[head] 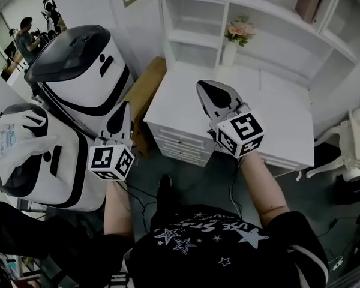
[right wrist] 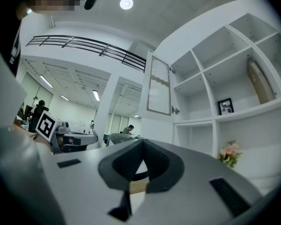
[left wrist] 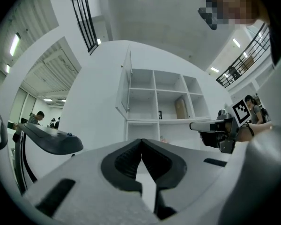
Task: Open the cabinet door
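The white cabinet door with a framed panel and a small knob stands swung out from the left end of the white shelf unit. The left gripper view has the door edge-on. Both grippers are held apart from it, in front of the desk. My left gripper hangs low at the left, jaws shut with nothing between them. My right gripper is over the desk's front edge, also shut and empty. Each gripper appears in the other's view, the right gripper and the left gripper.
A white desk with drawers stands under the shelves, with a vase of pink flowers at its back. Two large white-and-black machines and a plastic bag crowd the left. A white chair is at the right.
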A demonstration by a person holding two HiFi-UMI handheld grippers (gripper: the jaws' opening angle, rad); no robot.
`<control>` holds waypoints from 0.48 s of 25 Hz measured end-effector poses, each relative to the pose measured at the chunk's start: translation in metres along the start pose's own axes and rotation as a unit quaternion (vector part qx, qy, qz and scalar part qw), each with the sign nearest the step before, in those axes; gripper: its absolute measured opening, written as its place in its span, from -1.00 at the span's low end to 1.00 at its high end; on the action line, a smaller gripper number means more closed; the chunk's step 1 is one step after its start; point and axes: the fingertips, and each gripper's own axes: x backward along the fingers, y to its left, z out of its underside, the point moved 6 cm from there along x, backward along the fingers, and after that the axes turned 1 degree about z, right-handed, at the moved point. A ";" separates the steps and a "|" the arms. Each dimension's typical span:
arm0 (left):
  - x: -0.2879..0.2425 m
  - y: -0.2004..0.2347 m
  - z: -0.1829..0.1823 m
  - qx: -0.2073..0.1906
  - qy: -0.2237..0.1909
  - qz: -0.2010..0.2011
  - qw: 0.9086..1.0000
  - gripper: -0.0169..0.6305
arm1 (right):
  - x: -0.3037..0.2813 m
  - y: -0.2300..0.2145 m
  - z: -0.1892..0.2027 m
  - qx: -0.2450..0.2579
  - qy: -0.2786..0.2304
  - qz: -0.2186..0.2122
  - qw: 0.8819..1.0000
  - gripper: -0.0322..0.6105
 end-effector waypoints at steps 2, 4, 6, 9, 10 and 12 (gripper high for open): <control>0.012 -0.023 0.006 0.004 0.009 0.004 1.000 -0.92 | 0.023 0.004 0.008 -0.011 0.007 0.000 1.000 -0.88; 0.024 -0.044 0.011 0.008 0.018 0.006 1.000 -0.92 | 0.042 0.006 0.015 -0.020 0.013 0.000 1.000 -0.88; 0.036 -0.061 0.016 0.021 0.025 0.003 0.999 -0.92 | 0.058 0.009 0.022 -0.028 0.021 0.000 0.999 -0.88; 0.055 -0.083 0.025 0.047 0.034 0.004 0.998 -0.92 | 0.079 0.017 0.031 -0.036 0.031 -0.001 0.999 -0.88; 0.059 -0.089 0.028 0.050 0.039 0.007 0.998 -0.92 | 0.085 0.020 0.034 -0.037 0.033 -0.002 0.999 -0.88; 0.066 -0.100 0.035 0.052 0.050 0.015 0.997 -0.92 | 0.096 0.025 0.039 -0.039 0.037 -0.003 0.999 -0.88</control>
